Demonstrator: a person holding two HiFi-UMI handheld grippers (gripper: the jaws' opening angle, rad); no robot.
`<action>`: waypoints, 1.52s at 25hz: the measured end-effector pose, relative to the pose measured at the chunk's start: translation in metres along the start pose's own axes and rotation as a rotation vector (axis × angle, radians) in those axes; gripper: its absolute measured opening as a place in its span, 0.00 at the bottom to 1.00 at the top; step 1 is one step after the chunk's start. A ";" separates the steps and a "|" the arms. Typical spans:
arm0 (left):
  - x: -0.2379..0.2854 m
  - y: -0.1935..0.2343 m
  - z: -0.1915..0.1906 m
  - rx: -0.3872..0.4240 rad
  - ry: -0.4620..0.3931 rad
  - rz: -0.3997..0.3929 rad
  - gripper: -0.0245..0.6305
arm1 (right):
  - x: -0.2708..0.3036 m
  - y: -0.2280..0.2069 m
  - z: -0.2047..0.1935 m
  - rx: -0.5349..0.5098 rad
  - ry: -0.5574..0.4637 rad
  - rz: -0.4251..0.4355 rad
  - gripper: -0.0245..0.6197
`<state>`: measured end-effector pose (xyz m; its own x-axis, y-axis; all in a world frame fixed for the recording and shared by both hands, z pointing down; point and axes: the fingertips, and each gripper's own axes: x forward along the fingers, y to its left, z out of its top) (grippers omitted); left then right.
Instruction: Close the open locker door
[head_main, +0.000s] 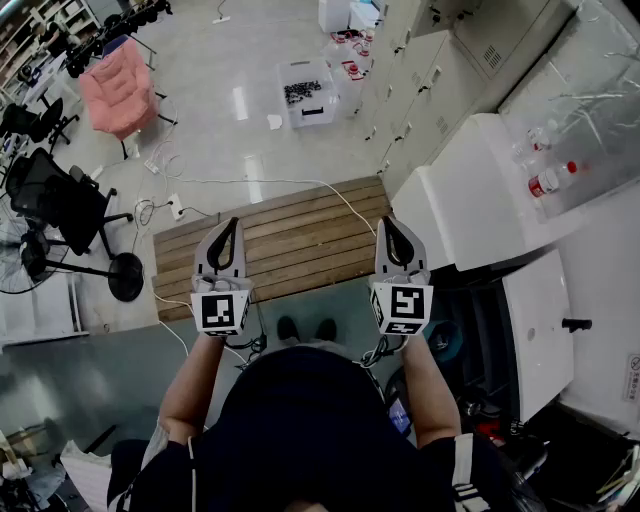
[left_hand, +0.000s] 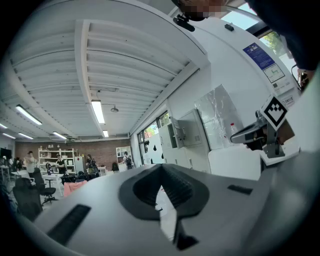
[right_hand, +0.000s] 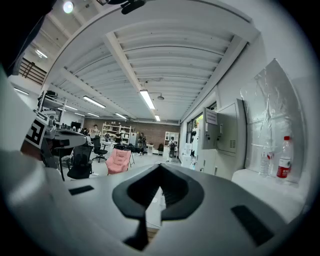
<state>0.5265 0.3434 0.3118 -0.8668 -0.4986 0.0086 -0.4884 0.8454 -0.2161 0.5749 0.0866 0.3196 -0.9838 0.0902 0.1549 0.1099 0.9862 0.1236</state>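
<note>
The open locker door (head_main: 540, 330) is a white panel with a black handle (head_main: 576, 324) at the lower right of the head view, swung out from a dark locker interior (head_main: 470, 350). Both grippers are held level in front of the person, over the wooden platform and left of the door, touching nothing. My left gripper (head_main: 234, 222) is shut and empty; its tips meet in the left gripper view (left_hand: 161, 167). My right gripper (head_main: 386, 222) is shut and empty too (right_hand: 160, 166). The door does not show in either gripper view.
A wooden platform (head_main: 290, 235) lies on the floor ahead. A row of white lockers (head_main: 410, 90) runs along the right. A white top (head_main: 470, 200) carries bottles (head_main: 548, 180). A pink chair (head_main: 118, 88), black office chairs (head_main: 55, 195), a fan (head_main: 30, 255) and a clear bin (head_main: 305, 92) stand farther off.
</note>
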 end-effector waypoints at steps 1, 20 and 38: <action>0.000 0.000 0.001 0.001 0.001 0.001 0.04 | 0.000 0.000 0.000 -0.002 0.000 0.000 0.03; 0.004 -0.007 0.003 -0.003 -0.006 -0.024 0.04 | -0.001 -0.009 0.007 0.026 -0.026 -0.014 0.04; 0.004 -0.003 0.010 -0.006 -0.015 -0.046 0.04 | -0.003 0.005 0.048 -0.047 -0.098 0.094 0.66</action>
<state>0.5256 0.3367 0.3026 -0.8420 -0.5394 0.0040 -0.5281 0.8228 -0.2099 0.5715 0.0978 0.2722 -0.9776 0.1975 0.0723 0.2068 0.9654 0.1592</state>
